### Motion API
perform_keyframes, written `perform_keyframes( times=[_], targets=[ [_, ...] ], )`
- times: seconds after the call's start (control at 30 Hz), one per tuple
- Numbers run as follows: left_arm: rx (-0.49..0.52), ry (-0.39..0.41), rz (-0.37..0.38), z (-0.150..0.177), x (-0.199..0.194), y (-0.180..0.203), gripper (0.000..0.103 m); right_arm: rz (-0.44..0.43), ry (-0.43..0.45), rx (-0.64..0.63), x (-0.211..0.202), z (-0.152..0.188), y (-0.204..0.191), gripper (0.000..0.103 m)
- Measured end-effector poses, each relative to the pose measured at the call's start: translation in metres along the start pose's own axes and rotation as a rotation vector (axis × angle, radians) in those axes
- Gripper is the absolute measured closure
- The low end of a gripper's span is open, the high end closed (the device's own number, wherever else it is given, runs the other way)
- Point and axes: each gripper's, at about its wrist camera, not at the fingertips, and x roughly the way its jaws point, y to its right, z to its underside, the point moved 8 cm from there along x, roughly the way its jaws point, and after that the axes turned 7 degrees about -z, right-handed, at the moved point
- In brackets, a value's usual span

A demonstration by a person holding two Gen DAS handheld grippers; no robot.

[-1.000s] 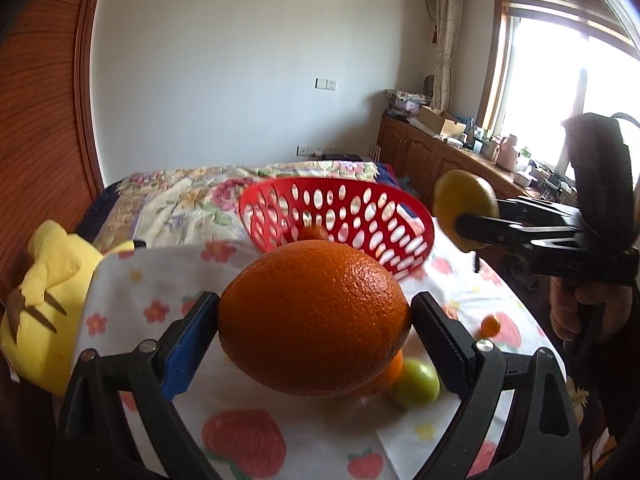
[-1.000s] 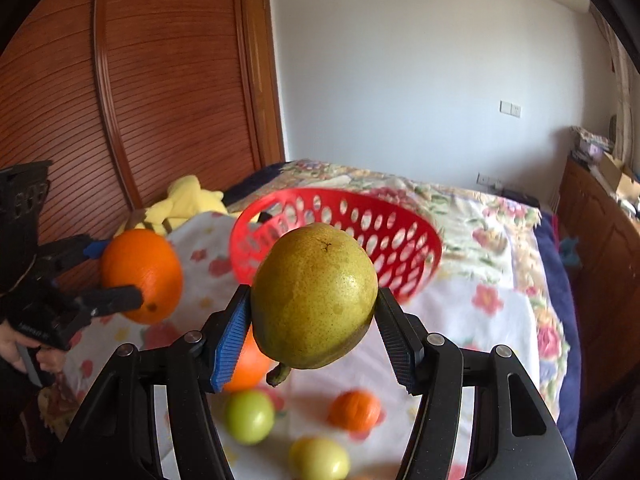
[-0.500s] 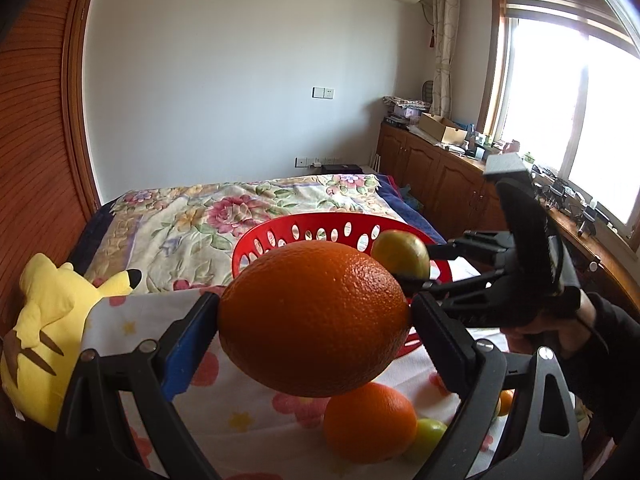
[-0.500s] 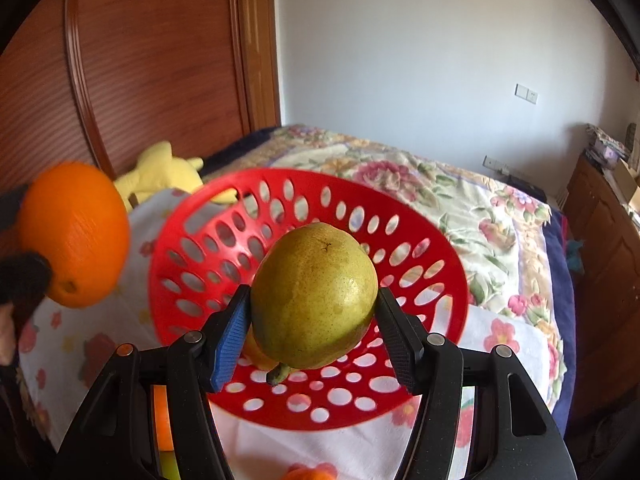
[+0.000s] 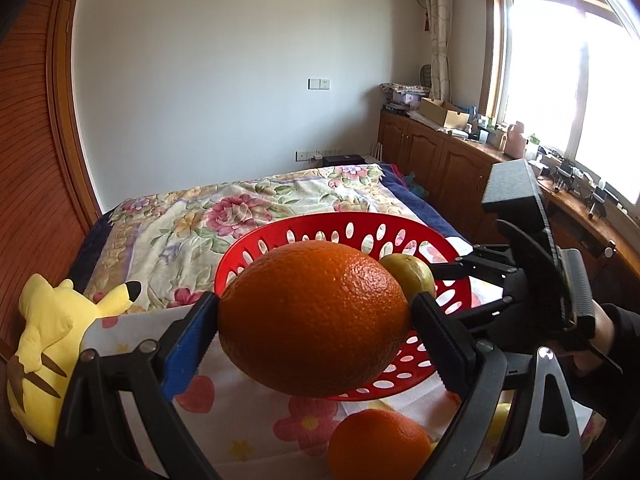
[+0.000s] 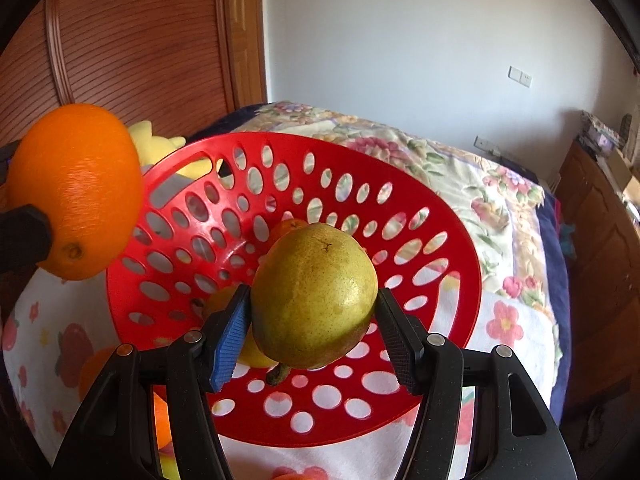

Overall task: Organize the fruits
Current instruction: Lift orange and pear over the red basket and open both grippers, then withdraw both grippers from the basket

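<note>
Floral bedspread (image 6: 460,184): right gripper (image 6: 314,322) clamps speckled green pear (image 6: 316,296) above perforated red plastic basket (image 6: 452,248); left gripper (image 5: 316,316) clamps large round orange (image 5: 312,320) short of rim; lower before releasing.

Bright daylight; window (image 5: 568,76) glare blown out; fisheye-warped edges

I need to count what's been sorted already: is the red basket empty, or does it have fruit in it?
Not empty. In the right wrist view, the red basket holds a small orange fruit behind the gripped pear; more may be hidden.
</note>
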Motion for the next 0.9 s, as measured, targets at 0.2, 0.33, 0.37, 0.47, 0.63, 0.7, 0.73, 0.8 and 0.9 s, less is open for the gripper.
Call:
perform_keyframes(
  times=[0.2, 0.33, 0.37, 0.47, 0.63, 0.7, 0.73, 0.8, 0.9],
  targets=[
    [-0.003, -0.025, -0.019, 0.002, 0.013, 0.001, 0.008, 0.014, 0.01, 0.0, -0.001, -0.001, -0.001, 0.039],
    [-0.008, -0.043, -0.012, 0.004, 0.019, 0.002, 0.008, 0.007, 0.061, 0.031, -0.01, -0.009, -0.001, 0.038],
    [-0.003, -0.044, -0.017, 0.004, 0.02, 0.002, 0.008, 0.01, 0.071, 0.037, -0.014, -0.01, 0.0, 0.038],
    [-0.002, -0.049, -0.015, 0.004, 0.024, 0.003, 0.008, 0.013, 0.105, 0.061, -0.026, -0.009, 0.001, 0.038],
    [0.008, -0.06, -0.007, 0.002, 0.034, 0.01, 0.008, 0.018, 0.148, 0.1, -0.053, 0.001, 0.008, 0.038],
    [0.017, -0.069, -0.007, 0.002, 0.039, 0.014, 0.008, 0.019, 0.162, 0.107, -0.064, 0.004, 0.009, 0.038],
    [0.02, -0.073, -0.009, 0.003, 0.041, 0.016, 0.008, 0.018, 0.169, 0.109, -0.069, 0.005, 0.009, 0.038],
    [0.024, -0.085, -0.01, 0.005, 0.047, 0.019, 0.008, 0.013, 0.181, 0.111, -0.078, 0.008, 0.008, 0.037],
    [0.023, -0.106, -0.013, 0.011, 0.053, 0.022, 0.008, 0.009, 0.189, 0.103, -0.086, 0.012, 0.004, 0.037]
  ],
)
